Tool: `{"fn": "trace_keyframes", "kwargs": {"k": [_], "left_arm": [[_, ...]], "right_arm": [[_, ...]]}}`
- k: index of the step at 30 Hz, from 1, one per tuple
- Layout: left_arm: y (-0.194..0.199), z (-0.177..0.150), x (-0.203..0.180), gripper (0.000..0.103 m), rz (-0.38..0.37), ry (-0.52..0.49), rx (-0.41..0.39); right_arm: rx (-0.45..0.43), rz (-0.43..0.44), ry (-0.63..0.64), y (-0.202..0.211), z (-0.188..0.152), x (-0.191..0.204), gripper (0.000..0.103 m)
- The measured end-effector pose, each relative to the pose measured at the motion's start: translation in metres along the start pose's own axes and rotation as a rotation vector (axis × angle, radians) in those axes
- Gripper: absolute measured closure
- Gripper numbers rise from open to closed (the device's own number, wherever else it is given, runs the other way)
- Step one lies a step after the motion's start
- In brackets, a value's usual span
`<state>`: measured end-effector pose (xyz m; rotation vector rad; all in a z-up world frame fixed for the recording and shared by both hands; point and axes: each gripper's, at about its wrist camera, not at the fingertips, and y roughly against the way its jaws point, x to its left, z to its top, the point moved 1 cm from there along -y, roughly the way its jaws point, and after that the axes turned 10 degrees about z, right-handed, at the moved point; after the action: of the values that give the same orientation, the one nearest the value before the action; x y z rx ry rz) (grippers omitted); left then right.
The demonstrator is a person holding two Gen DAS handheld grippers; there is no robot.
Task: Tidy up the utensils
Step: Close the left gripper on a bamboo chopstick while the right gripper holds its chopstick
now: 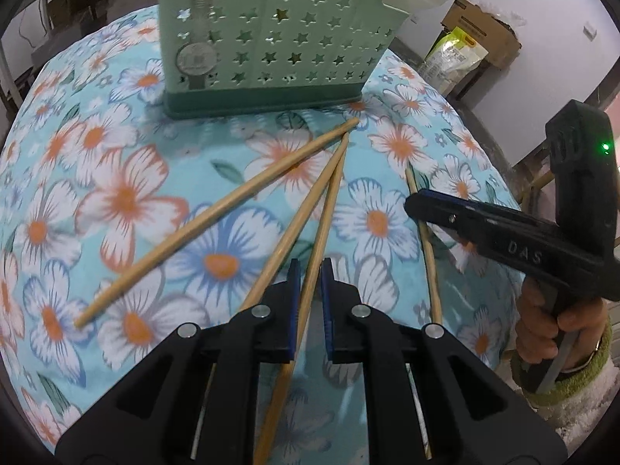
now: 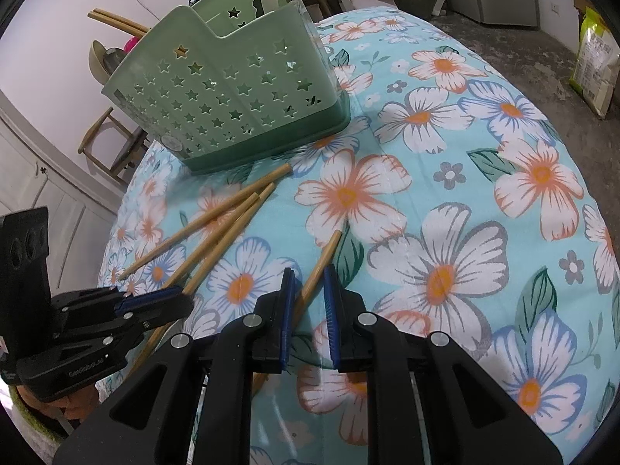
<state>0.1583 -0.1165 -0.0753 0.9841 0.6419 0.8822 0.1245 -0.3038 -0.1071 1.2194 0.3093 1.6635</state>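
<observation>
Several wooden chopsticks lie on the floral tablecloth in front of a green star-perforated utensil holder (image 1: 271,35) (image 2: 232,93). My left gripper (image 1: 310,271) is open, its jaws on either side of one chopstick (image 1: 323,224), low over the cloth. Another chopstick (image 1: 217,217) lies to its left. My right gripper (image 2: 309,277) is open around a separate chopstick (image 2: 319,263), which also shows in the left wrist view (image 1: 428,255). Each gripper is visible in the other's view: the right (image 1: 503,232), the left (image 2: 155,302).
The round table (image 2: 484,193) is covered with a blue flowered cloth. A wooden chair (image 2: 112,143) and white cabinets stand beyond the table's left edge. A cardboard box (image 1: 480,27) and a green bag (image 2: 593,62) sit on the floor.
</observation>
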Motion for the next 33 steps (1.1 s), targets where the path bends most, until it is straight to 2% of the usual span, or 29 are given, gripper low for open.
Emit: {"fn": "trace_keyframes", "kwargs": {"k": [6, 10, 15, 20, 22, 26, 29, 33], "left_arm": [[-0.005, 0.006, -0.005, 0.094, 0.005, -0.012, -0.004], [-0.003, 0.004, -0.002, 0.095, -0.009, 0.015, -0.008], [0.005, -0.009, 0.001, 0.097, -0.046, 0.062, 0.006], [0.01, -0.025, 0.007, 0.097, -0.109, 0.138, 0.06], [0.013, -0.027, 0.009, 0.096, -0.121, 0.152, 0.059], [0.018, -0.021, 0.011, 0.078, -0.123, 0.161, 0.043], [0.017, -0.013, 0.01, 0.077, -0.118, 0.15, 0.038], [0.008, 0.001, 0.004, 0.078, -0.084, 0.106, 0.032]], "right_arm": [[0.0, 0.0, 0.001, 0.0, 0.0, 0.0, 0.088], [0.0, -0.001, 0.002, -0.001, 0.0, 0.001, 0.088], [0.007, -0.009, 0.031, -0.001, 0.005, 0.002, 0.089], [0.006, -0.062, 0.094, 0.002, 0.015, 0.003, 0.089], [0.032, -0.06, 0.109, -0.002, 0.017, 0.005, 0.089], [0.056, -0.061, 0.125, -0.006, 0.015, 0.008, 0.088], [0.061, -0.036, 0.101, -0.006, 0.014, 0.008, 0.082], [0.054, -0.036, 0.09, -0.006, 0.012, 0.007, 0.082]]}}
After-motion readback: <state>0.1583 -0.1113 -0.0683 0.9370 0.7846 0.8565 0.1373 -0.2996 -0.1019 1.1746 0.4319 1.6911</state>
